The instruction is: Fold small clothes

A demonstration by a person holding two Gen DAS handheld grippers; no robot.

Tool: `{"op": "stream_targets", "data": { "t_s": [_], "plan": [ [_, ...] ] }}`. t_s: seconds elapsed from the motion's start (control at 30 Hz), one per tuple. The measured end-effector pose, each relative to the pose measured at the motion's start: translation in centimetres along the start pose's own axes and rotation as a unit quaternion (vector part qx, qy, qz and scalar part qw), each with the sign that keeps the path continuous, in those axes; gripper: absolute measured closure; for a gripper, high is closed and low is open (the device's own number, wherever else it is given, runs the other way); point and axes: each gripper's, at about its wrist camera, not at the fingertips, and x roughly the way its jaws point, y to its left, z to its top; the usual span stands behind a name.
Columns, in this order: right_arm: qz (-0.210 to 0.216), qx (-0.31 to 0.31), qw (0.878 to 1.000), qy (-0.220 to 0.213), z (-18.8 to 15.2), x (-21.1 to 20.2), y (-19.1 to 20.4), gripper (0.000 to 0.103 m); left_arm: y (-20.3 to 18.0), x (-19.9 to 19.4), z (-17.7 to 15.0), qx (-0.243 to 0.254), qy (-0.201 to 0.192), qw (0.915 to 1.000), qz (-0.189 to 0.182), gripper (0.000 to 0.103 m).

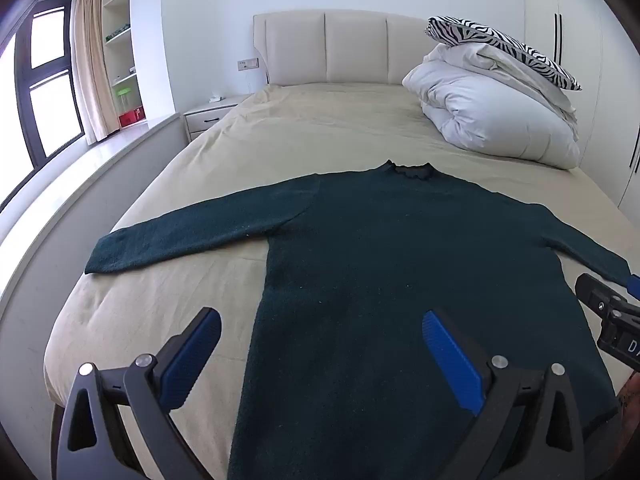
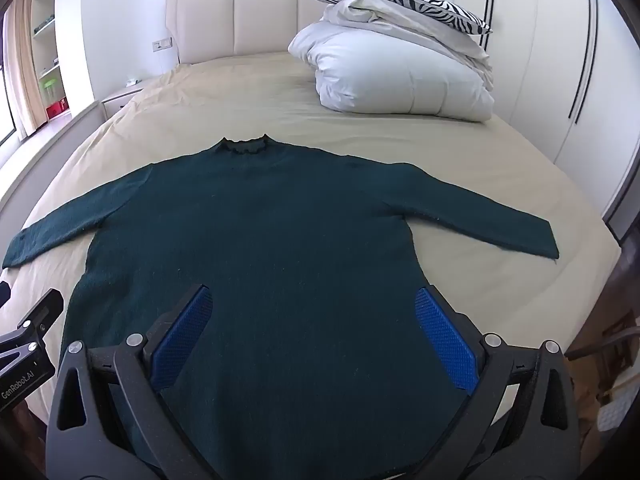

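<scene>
Nearest the lens, the left gripper (image 1: pixel 322 346) stands with its jaws spread wide and nothing between them: black angular arms with silver pivot pins, each ending in a blue ribbed pad. The right gripper (image 2: pixel 314 330) is the same build, also released and empty, its blue pads showing a fine cross-hatched grain.

Beneath and ahead of both sets of fingers lies the sweater (image 1: pixel 400 280), a dark teal knit with a fuzzy, slightly pilled surface, spread flat and face-up. Its hem is nearest the fingers, its body runs straight away from them, and its small frilled collar (image 2: pixel 244 146) sits at the far end. Both sleeves are stretched out sideways; the left sleeve (image 1: pixel 180 240) reaches past the left gripper's outer finger, and the right sleeve (image 2: pixel 500 228) extends beyond the right gripper's outer finger. Neither gripper appears to touch the cloth.

The sweater rests on a bed (image 1: pixel 300 128) covered by a smooth beige sheet with soft creases. Farther beyond the collar, to the right, a puffy white duvet (image 2: pixel 400 76) is folded into a heap with a zebra-striped pillow (image 2: pixel 392 0) on top. A padded cream headboard (image 1: pixel 340 48) backs the bed, with white wardrobe doors (image 2: pixel 560 60) on the right and a dark-framed window (image 1: pixel 44 88) with a beige curtain on the left.
</scene>
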Motion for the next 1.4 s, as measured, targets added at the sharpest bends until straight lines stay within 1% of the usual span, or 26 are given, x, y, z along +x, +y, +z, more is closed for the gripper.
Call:
{"op": "stream_targets", "data": {
  "t_s": [0.03,0.1,1.4],
  "plan": [
    [-0.002,-0.003,1.0,-0.005,-0.05,-0.04,0.04,0.0,-0.31,-0.45,-0.24,0.005,-0.008,0.9999,0.007,0.0],
    [-0.002,-0.002,1.0,-0.005,-0.09,-0.02,0.02,0.0,-0.66,-0.21,-0.05,0.01,0.002,0.9999,0.014,0.0],
    [-0.001,-0.008,1.0,0.007,-0.39,0.57,0.66,0.0,-0.96,-0.03,-0.04,0.012,0.002,0.9998,0.013,0.0]
  ]
}}
